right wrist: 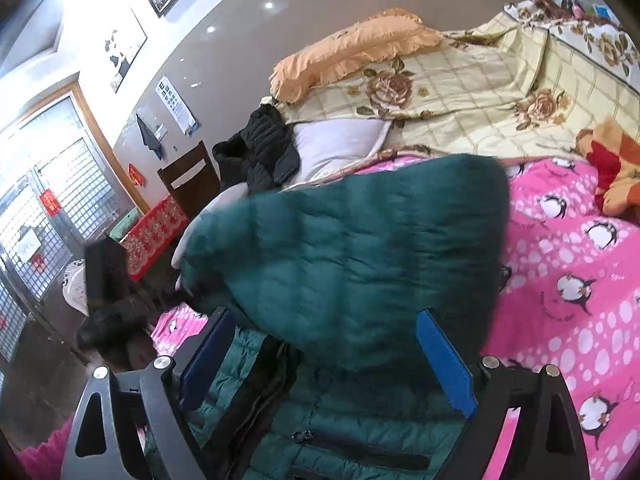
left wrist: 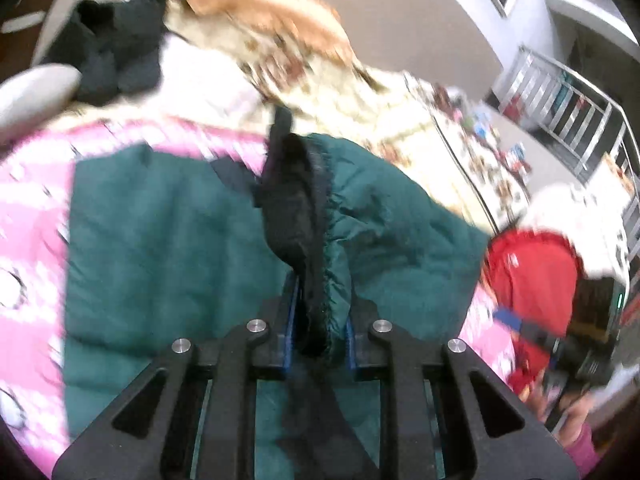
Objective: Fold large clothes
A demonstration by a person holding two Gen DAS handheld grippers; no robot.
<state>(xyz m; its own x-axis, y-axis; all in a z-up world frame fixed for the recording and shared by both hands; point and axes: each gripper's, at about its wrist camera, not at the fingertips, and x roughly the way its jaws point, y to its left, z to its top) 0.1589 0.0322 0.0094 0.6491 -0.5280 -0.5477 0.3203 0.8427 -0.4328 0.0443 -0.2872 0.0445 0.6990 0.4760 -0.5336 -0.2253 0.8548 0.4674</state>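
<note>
A dark green puffer jacket (left wrist: 168,232) lies on a pink penguin-print bedspread (left wrist: 28,208). My left gripper (left wrist: 320,320) is shut on the jacket's edge, a fold with black lining (left wrist: 296,208), and holds it raised over the body. In the right wrist view the jacket (right wrist: 360,248) has a part folded over, with its zipper front (right wrist: 320,432) below. My right gripper (right wrist: 324,364) is open just above the jacket, its blue pads (right wrist: 444,364) wide apart and holding nothing.
A black jacket (right wrist: 260,148), an orange pillow (right wrist: 352,48) and a cream floral quilt (right wrist: 480,92) lie at the bed's far side. An orange-red garment (right wrist: 616,164) lies at the right. A chair (right wrist: 188,176) and red box (right wrist: 156,232) stand beside the bed.
</note>
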